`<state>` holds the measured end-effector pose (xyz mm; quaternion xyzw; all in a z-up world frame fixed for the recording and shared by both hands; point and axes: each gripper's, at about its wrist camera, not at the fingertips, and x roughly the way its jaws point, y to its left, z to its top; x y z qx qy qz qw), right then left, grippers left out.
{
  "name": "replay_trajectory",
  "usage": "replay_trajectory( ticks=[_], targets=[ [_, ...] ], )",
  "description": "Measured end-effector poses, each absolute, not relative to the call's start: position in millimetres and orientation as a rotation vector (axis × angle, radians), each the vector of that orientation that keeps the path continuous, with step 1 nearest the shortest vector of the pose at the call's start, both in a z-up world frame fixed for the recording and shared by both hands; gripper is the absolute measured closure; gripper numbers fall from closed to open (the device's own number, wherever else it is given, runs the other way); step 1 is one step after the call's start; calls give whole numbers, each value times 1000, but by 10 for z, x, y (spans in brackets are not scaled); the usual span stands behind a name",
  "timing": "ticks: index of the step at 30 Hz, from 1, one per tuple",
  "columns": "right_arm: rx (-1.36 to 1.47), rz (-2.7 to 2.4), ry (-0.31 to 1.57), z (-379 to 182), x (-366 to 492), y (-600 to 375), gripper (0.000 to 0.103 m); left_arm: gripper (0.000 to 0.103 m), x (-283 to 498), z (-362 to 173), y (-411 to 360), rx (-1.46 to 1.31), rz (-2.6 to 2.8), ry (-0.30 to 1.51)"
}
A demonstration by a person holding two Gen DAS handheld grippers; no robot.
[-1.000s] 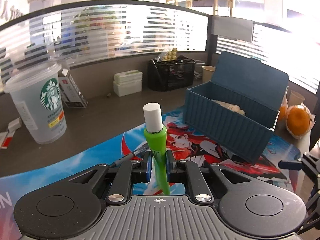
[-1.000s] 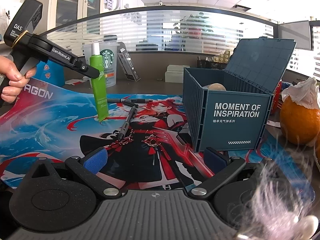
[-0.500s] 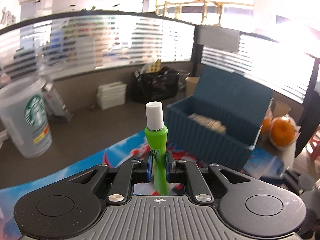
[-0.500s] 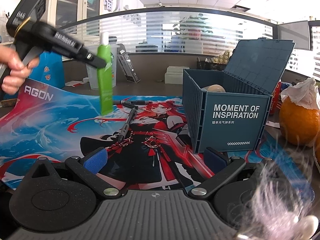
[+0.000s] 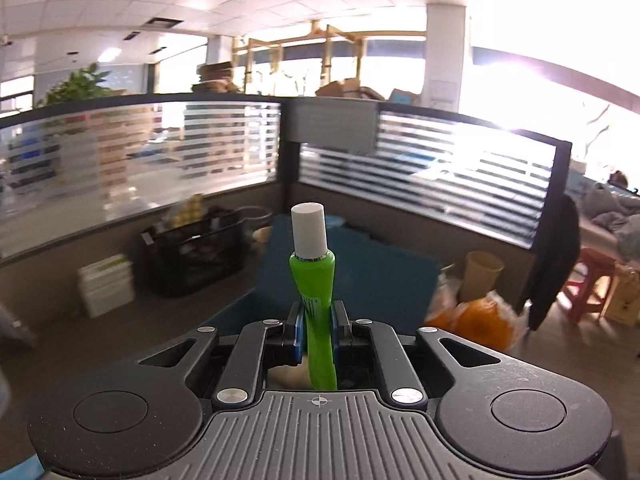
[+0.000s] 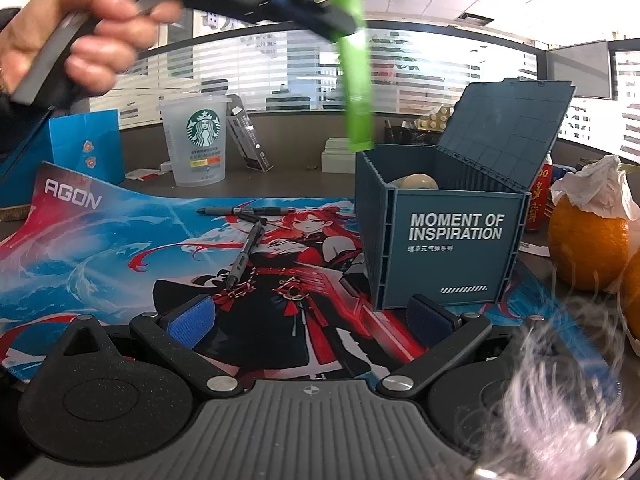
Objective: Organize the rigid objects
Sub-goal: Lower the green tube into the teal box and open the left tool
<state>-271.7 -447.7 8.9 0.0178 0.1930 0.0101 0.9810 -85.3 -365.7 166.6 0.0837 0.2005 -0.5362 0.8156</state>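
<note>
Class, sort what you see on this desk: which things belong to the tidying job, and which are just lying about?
Part of the job:
green tube, gripped by the left gripper
blue storage box, lid open
two pens on the mat

Just lying about:
Starbucks cup
oranges
black basket

A hand point(image 6: 76, 40) holds the left gripper point(image 6: 340, 20) high up, and it pinches a green tube point(image 6: 356, 92) that hangs over the open blue box point(image 6: 452, 240). Two pens point(image 6: 244, 252) lie on the colorful mat point(image 6: 100, 252). The right gripper point(image 6: 308, 316) sits low with its jaws wide apart, near an orange point(image 6: 584, 248).
</note>
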Motion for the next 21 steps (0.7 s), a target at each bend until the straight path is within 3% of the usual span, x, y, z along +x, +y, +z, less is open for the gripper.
replay_trajectory(
  ticks=[21],
  targets=[
    [90,16,403,-14,-2712,-4661,0,92,-213,813,-4318,45,-1086,820]
  ],
)
